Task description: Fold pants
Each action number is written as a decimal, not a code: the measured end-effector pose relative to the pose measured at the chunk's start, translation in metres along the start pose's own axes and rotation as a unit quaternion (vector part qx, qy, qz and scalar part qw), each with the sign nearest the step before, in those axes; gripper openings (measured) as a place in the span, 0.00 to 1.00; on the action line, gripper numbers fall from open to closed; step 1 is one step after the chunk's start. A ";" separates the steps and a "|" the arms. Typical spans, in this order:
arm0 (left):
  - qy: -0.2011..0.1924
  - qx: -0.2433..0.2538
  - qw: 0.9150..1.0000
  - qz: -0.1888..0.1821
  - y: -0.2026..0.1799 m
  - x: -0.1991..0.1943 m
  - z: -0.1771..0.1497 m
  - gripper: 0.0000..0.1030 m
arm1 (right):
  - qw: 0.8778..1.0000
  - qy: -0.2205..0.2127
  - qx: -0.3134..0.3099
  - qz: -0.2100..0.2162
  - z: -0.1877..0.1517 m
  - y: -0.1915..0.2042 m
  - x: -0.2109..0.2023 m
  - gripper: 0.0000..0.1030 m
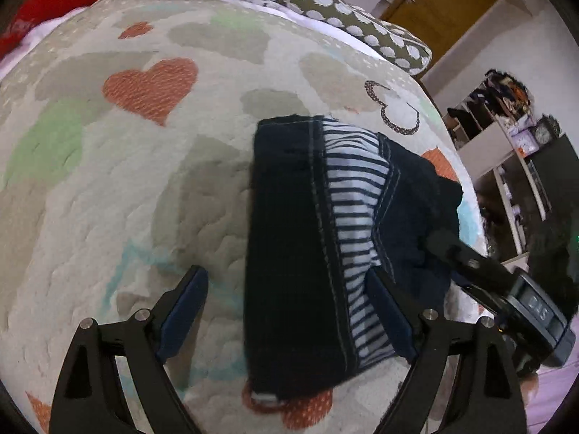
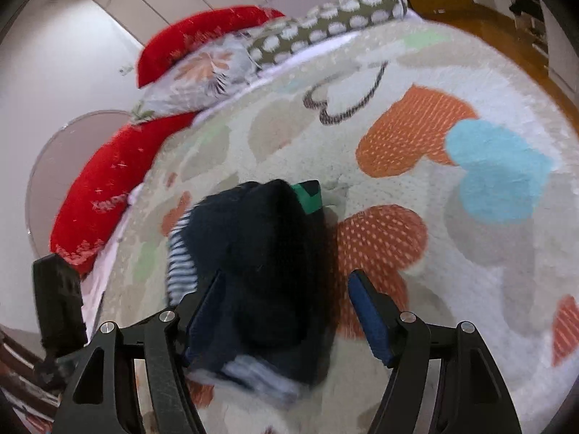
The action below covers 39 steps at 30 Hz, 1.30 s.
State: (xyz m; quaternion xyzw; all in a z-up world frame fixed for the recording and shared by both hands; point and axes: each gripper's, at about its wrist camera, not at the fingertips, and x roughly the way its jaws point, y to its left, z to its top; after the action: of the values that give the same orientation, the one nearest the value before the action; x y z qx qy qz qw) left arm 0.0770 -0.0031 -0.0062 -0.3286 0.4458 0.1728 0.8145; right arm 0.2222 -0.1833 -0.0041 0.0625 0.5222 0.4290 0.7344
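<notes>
Dark navy pants [image 1: 289, 253] with a blue-and-white striped lining lie folded into a compact bundle on the heart-patterned bedspread [image 1: 108, 181]. My left gripper [image 1: 286, 278] is open, its fingers straddling the near part of the bundle, just above it. In the right wrist view the pants [image 2: 260, 260] sit between the fingers of my right gripper [image 2: 286, 285], which is open and empty. The right gripper's body shows in the left wrist view [image 1: 506, 289] at the bundle's right side. A green tag [image 2: 307, 195] shows at the bundle's far end.
Red pillows [image 2: 108, 195], a floral pillow [image 2: 202, 79] and a polka-dot bolster [image 1: 362, 25] line the head of the bed. A shelf unit [image 1: 506, 137] and a wooden door [image 1: 445, 3] stand beyond the bed's right edge.
</notes>
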 end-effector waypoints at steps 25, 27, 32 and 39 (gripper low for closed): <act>-0.046 -0.024 0.998 0.020 -0.006 -0.065 -0.036 0.59 | 0.996 -0.092 -0.013 0.006 -0.021 0.017 -0.070 0.50; -0.036 -0.023 0.999 0.027 -0.006 -0.055 -0.045 0.59 | 0.993 -0.105 -0.026 0.039 -0.024 0.029 -0.082 0.41; 0.003 -0.029 0.999 0.036 -0.002 -0.034 -0.064 0.59 | 0.996 -0.037 -0.001 0.083 -0.038 0.032 -0.053 0.40; -0.049 -0.017 0.998 0.032 -0.006 -0.085 -0.085 0.63 | 0.994 -0.020 0.084 0.062 -0.066 -0.015 -0.046 0.40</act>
State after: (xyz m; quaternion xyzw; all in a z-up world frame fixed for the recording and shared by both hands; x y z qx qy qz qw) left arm -0.0173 -0.0652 0.0348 -0.3186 0.4125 0.2225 0.8239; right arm 0.1721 -0.2486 -0.0088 0.1649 0.5364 0.4267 0.7093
